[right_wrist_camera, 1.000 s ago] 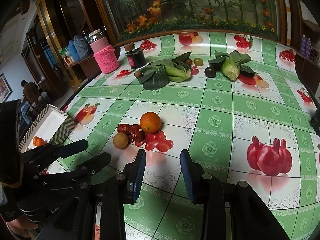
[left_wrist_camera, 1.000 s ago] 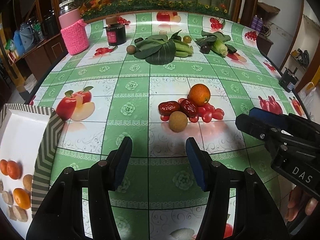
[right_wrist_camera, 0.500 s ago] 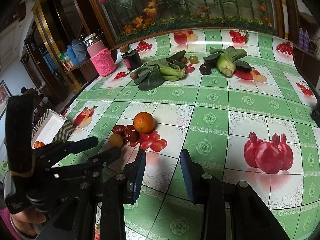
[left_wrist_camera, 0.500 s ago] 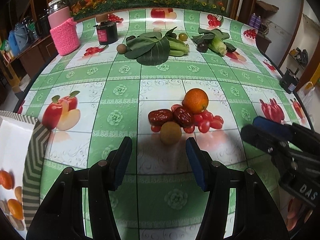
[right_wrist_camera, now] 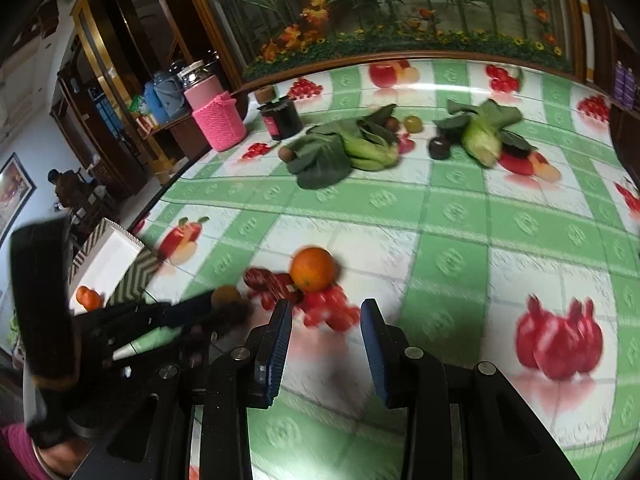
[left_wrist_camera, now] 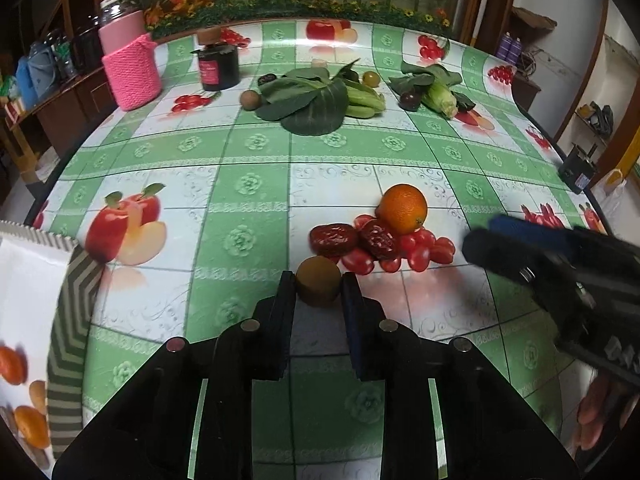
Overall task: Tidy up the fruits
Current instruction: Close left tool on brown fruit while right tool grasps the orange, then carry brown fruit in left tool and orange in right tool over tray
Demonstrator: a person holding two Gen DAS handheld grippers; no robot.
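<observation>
A small brown round fruit (left_wrist_camera: 318, 285) sits between the fingers of my left gripper (left_wrist_camera: 318, 280), which is shut on it at table level. Just beyond lie two red dates (left_wrist_camera: 334, 238), several cherry tomatoes (left_wrist_camera: 416, 250) and an orange (left_wrist_camera: 402, 209). My right gripper (right_wrist_camera: 326, 312) is open and empty, just in front of the cherry tomatoes (right_wrist_camera: 330, 312) and the orange (right_wrist_camera: 312, 269). It also shows in the left wrist view (left_wrist_camera: 476, 240), right of the pile. The brown fruit (right_wrist_camera: 226, 296) and left gripper (right_wrist_camera: 224, 312) appear blurred in the right wrist view.
A white box (left_wrist_camera: 28, 280) with zigzag sides stands at the left table edge, with orange fruits inside. At the back lie leafy greens (left_wrist_camera: 316, 100), corn (left_wrist_camera: 440, 96), a dark plum (left_wrist_camera: 410, 100), a black jar (left_wrist_camera: 218, 68) and a pink knitted jar (left_wrist_camera: 130, 68).
My left gripper moved forward to the brown fruit and closed on it. My right gripper moved closer to the tomatoes and orange and stayed open.
</observation>
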